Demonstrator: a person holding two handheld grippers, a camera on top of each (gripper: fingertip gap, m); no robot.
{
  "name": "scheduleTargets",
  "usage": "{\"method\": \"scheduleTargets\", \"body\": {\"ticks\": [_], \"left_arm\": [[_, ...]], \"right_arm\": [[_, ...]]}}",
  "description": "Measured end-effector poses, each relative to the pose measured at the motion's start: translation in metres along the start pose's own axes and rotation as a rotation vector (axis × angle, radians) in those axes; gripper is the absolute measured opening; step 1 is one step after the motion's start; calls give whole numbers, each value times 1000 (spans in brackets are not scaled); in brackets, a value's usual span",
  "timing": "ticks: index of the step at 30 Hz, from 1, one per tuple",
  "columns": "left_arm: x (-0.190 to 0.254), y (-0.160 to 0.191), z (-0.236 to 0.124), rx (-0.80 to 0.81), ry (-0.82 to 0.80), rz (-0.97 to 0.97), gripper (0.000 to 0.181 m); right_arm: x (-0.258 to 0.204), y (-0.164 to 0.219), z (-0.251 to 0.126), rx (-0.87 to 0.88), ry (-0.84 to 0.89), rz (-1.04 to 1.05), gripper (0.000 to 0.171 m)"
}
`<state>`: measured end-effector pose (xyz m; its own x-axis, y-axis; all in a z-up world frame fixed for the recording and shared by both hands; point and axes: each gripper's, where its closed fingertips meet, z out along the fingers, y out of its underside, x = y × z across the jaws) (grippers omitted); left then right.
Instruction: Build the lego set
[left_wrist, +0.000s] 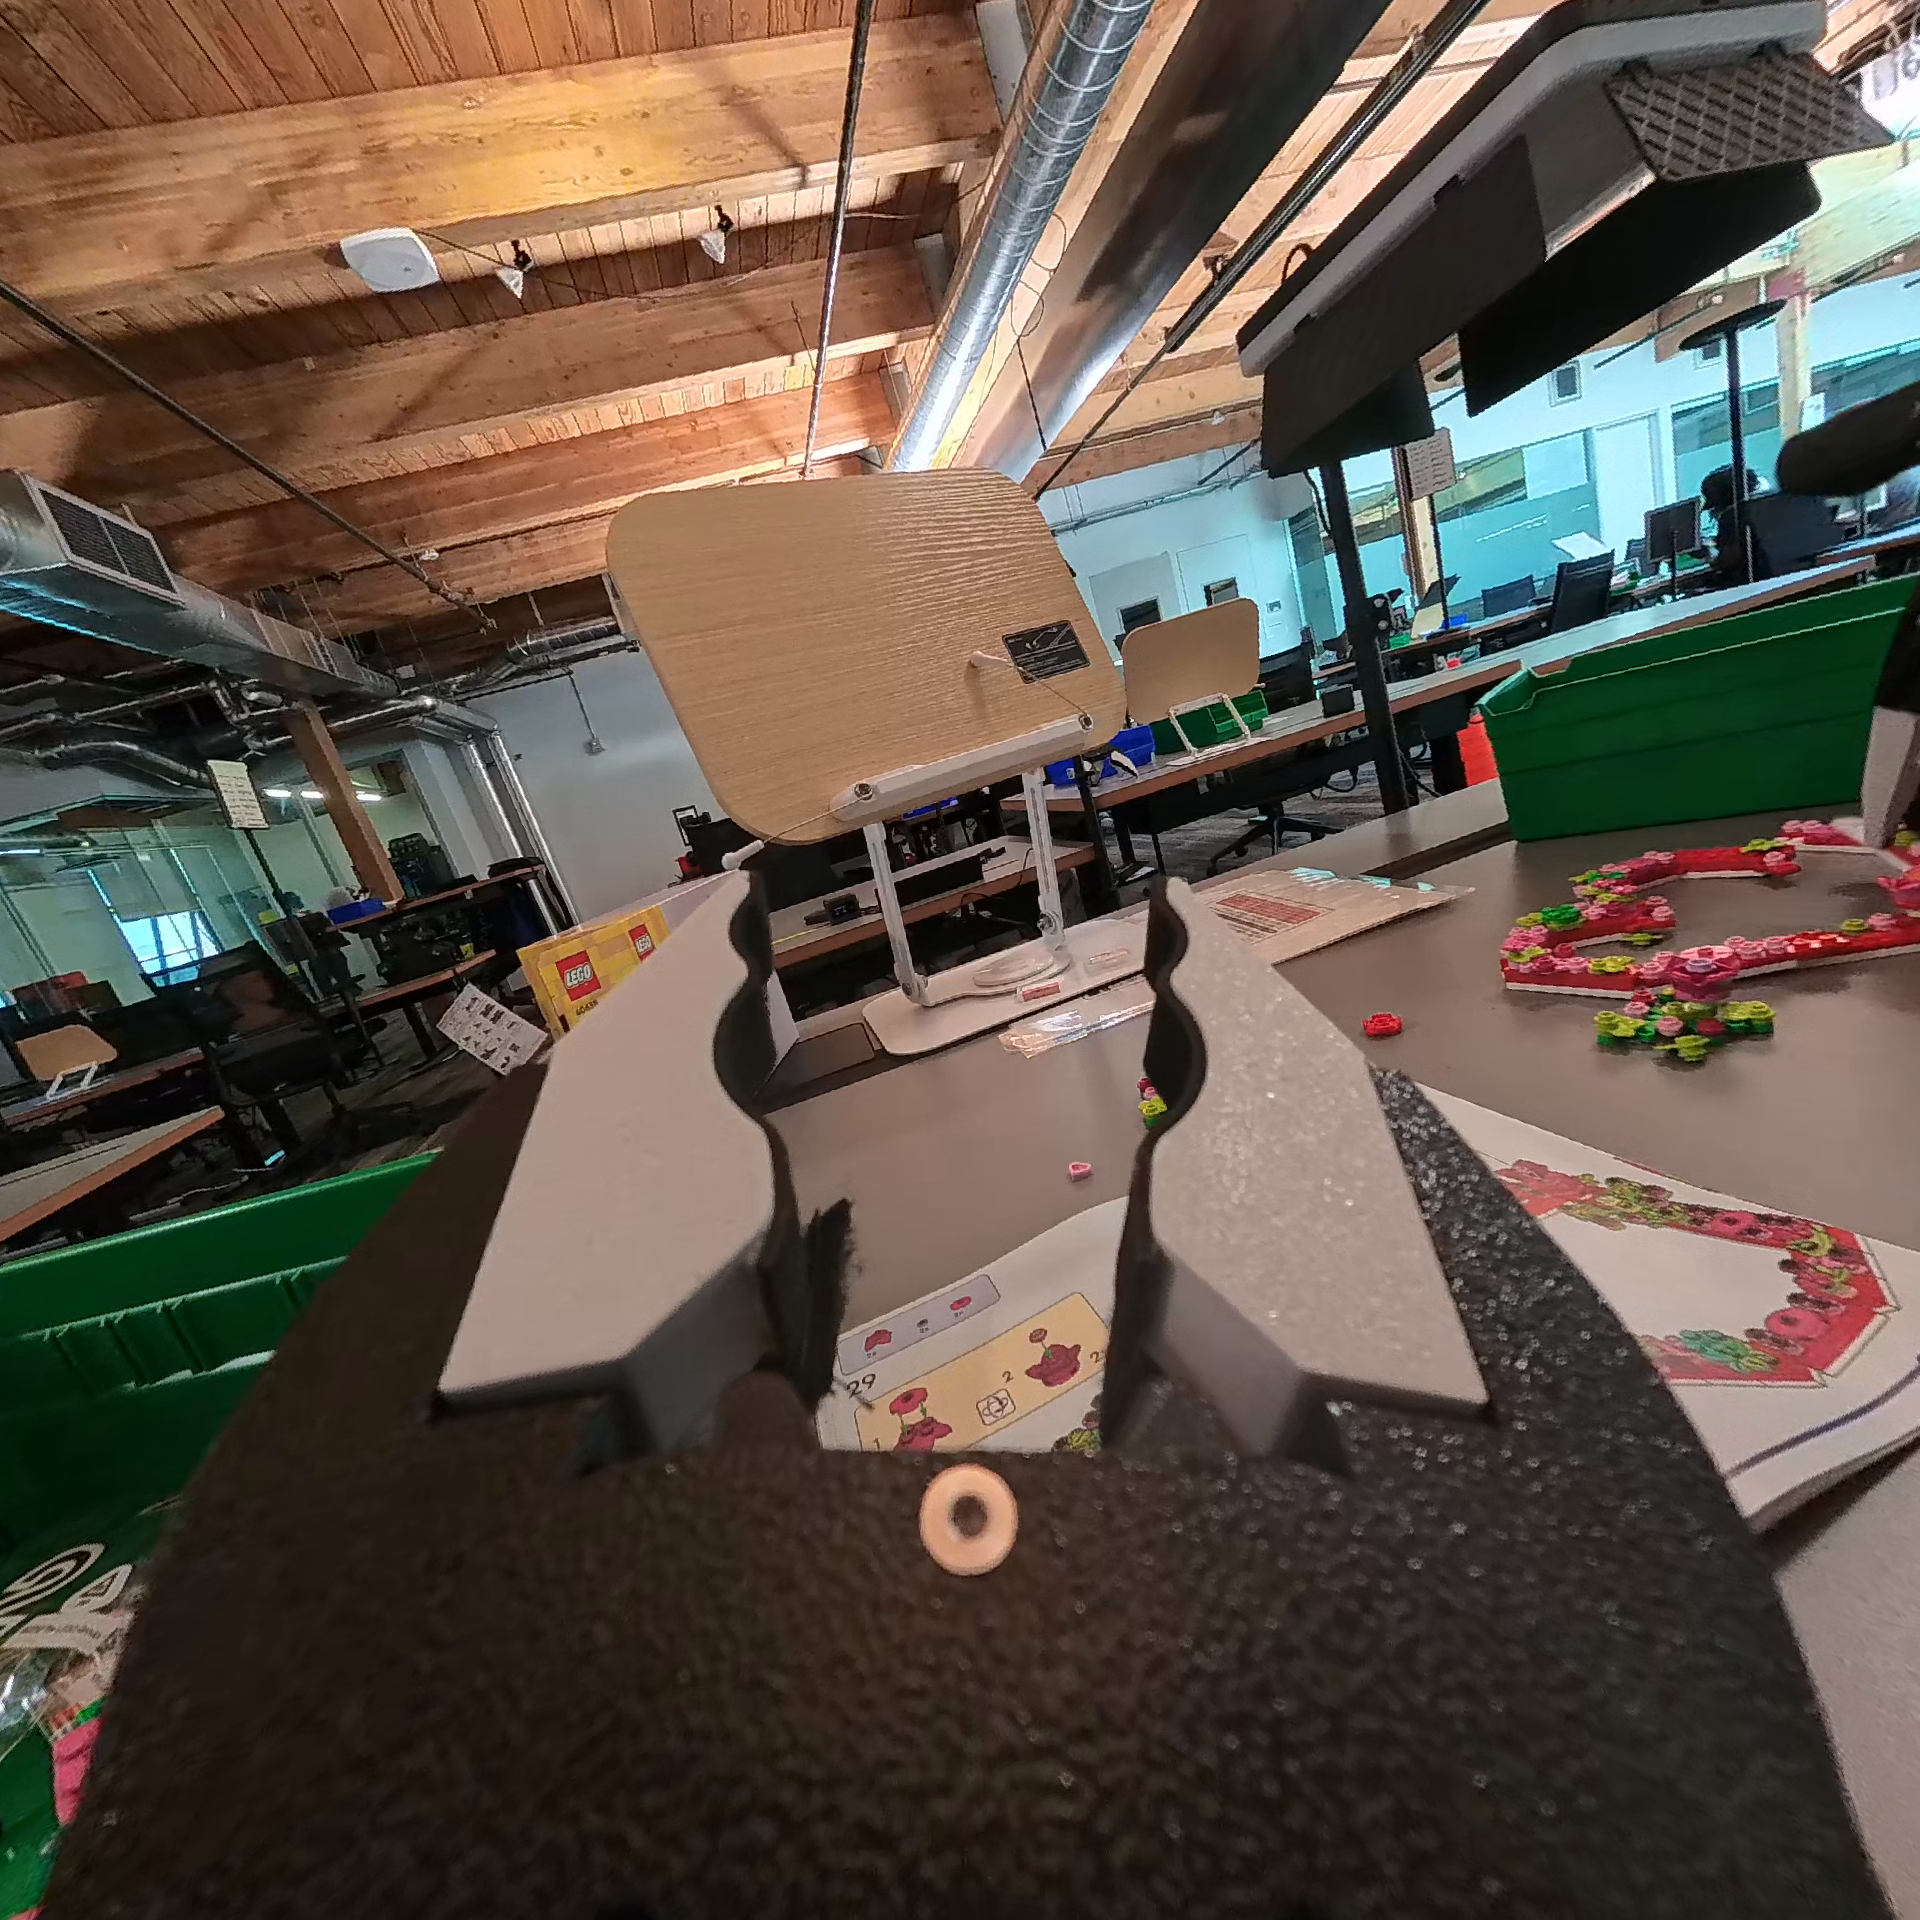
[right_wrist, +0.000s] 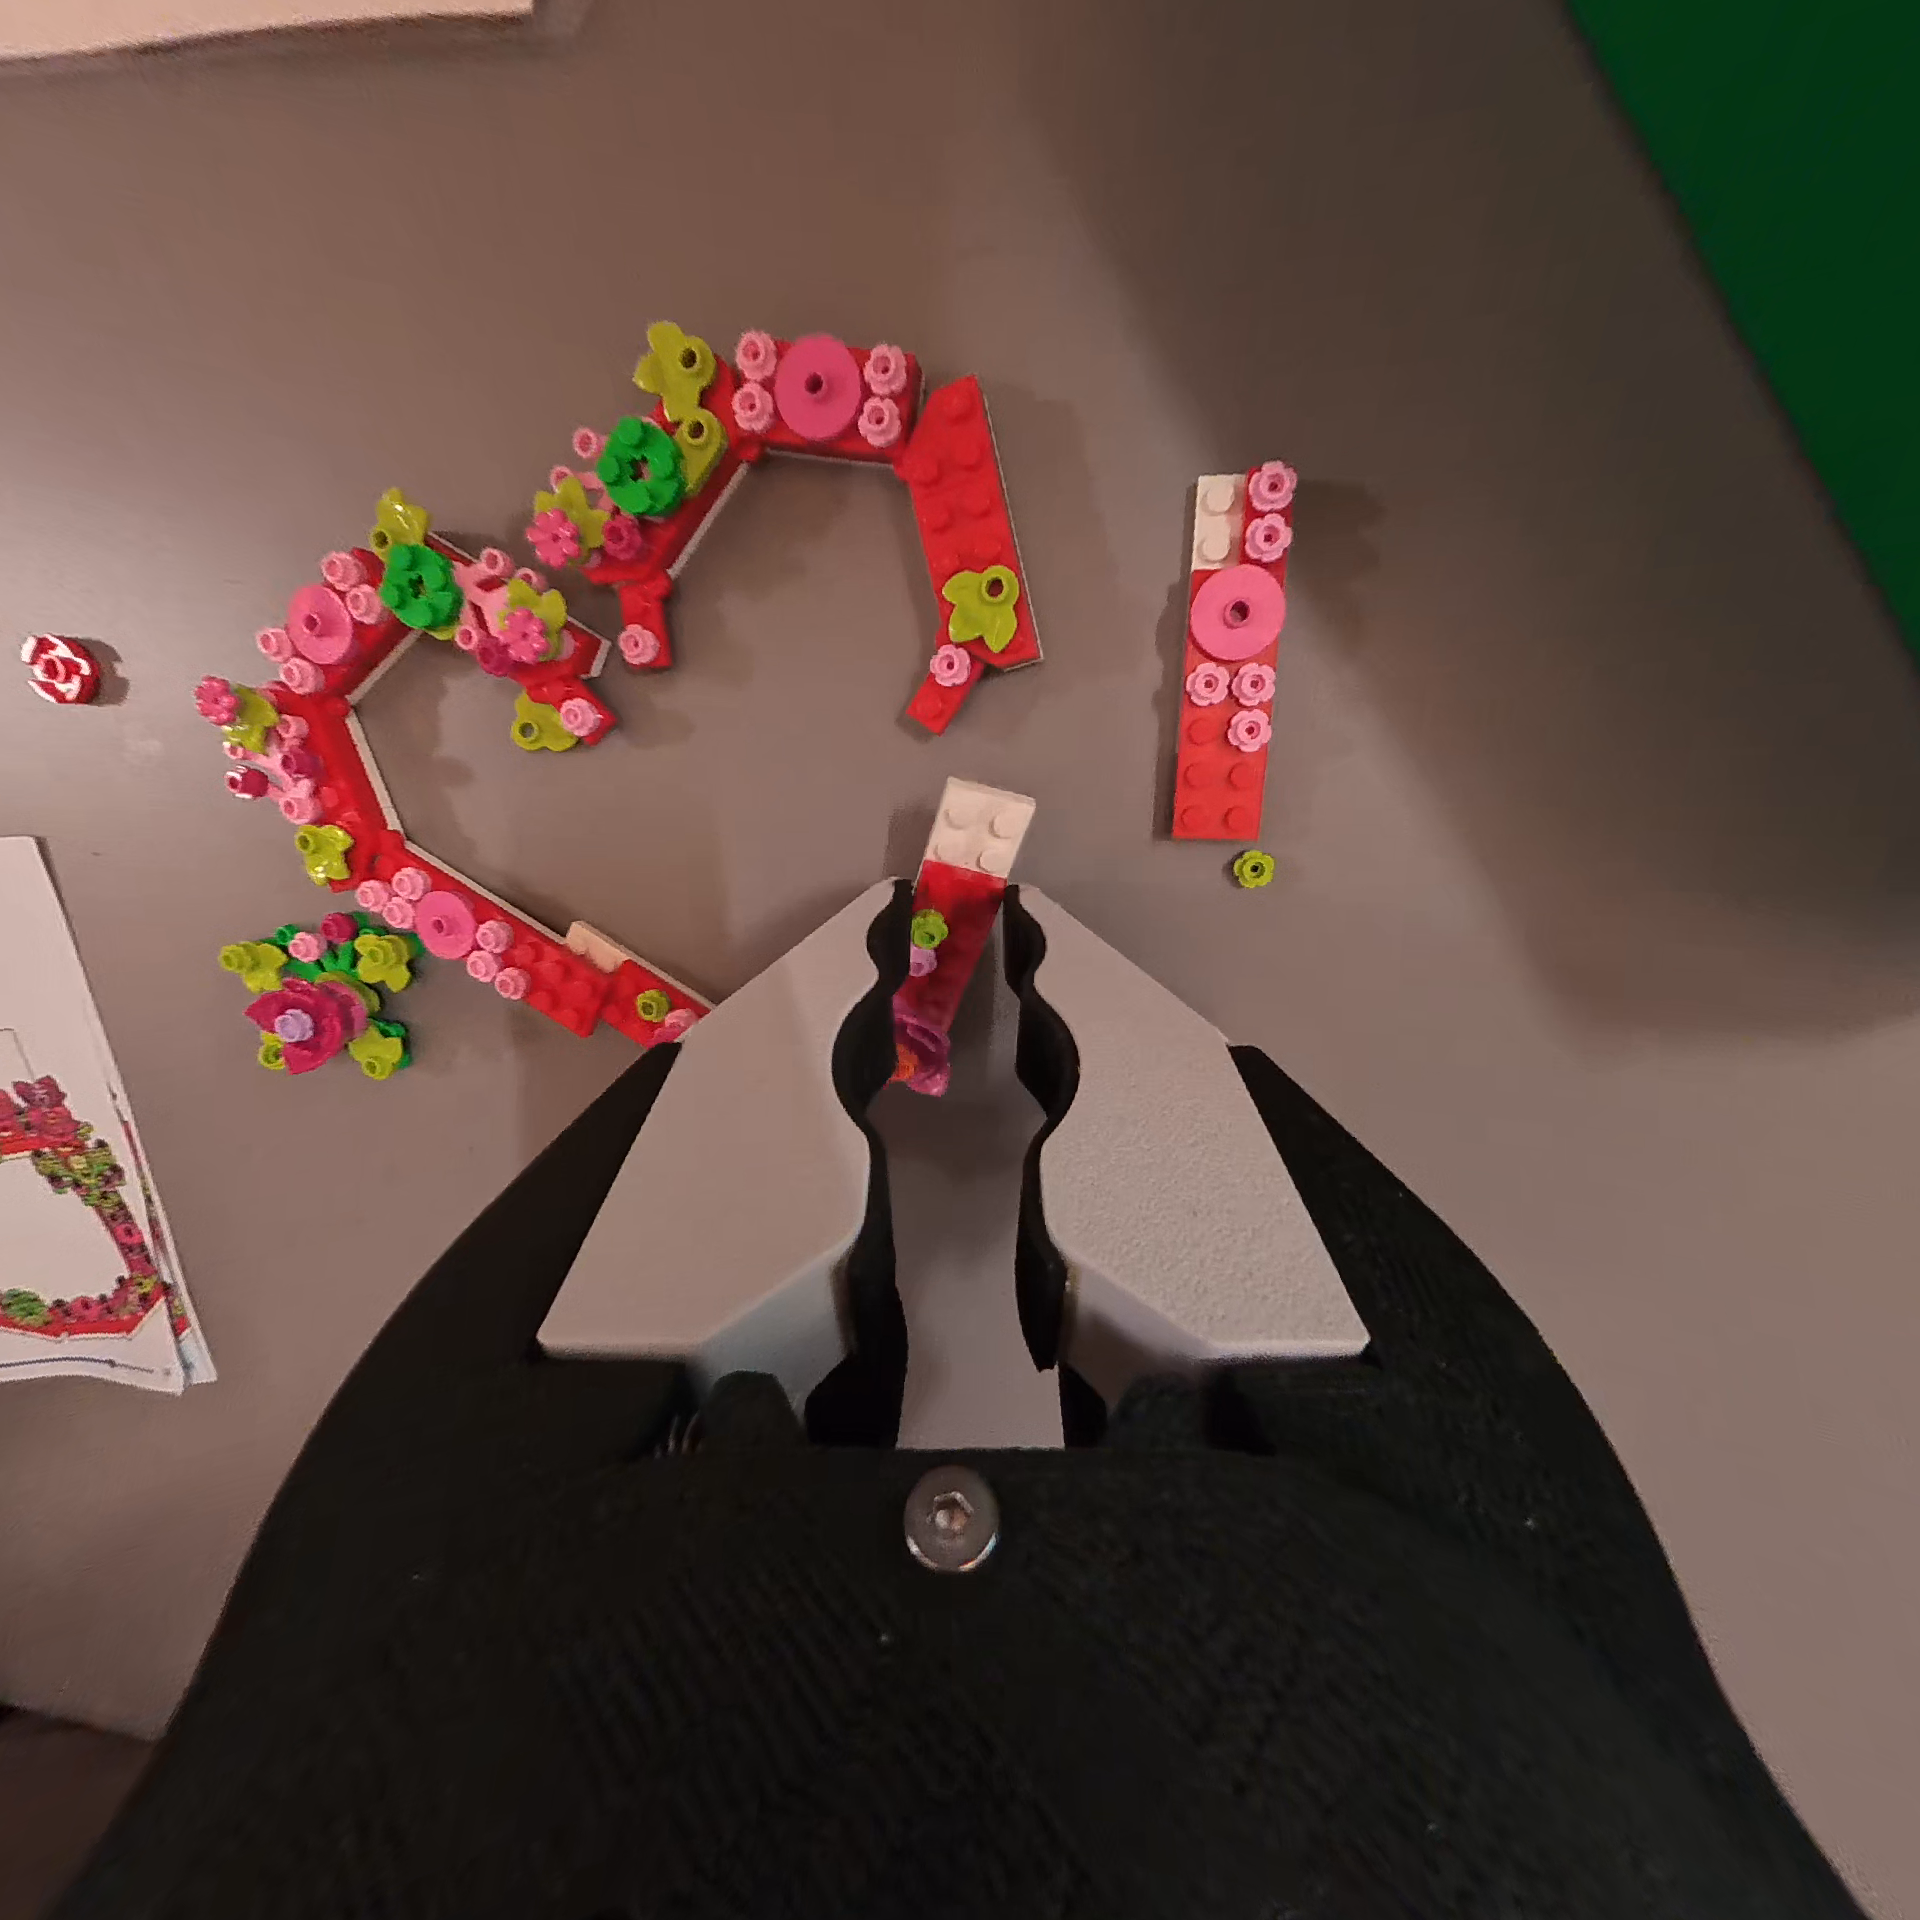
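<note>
The right wrist view shows three separate red brick strips: one long flower-studded heart frame (right_wrist: 499, 727) in several linked segments, one straight strip (right_wrist: 1231, 665) lying apart, and one strip with a white end (right_wrist: 971, 883) between the fingers. There is one small flower cluster (right_wrist: 317, 997), one loose lime stud (right_wrist: 1254, 868) and one loose red-and-white round piece (right_wrist: 60, 668). The left wrist view adds one open instruction booklet (left_wrist: 1714, 1340), two wooden book stands (left_wrist: 862, 655), one yellow box (left_wrist: 592, 966) and two green bins (left_wrist: 1683, 717).
</note>
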<state>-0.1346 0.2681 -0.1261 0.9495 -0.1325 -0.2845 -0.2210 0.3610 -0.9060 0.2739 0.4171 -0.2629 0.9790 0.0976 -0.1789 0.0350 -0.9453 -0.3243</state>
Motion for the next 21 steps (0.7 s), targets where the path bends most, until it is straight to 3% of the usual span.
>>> {"method": "scheduleTargets", "body": {"ticks": [21], "left_arm": [[-1,-1,-1,7,1,-16,69]], "right_arm": [[-13,10,-23,-121,-105,12,14]]}}
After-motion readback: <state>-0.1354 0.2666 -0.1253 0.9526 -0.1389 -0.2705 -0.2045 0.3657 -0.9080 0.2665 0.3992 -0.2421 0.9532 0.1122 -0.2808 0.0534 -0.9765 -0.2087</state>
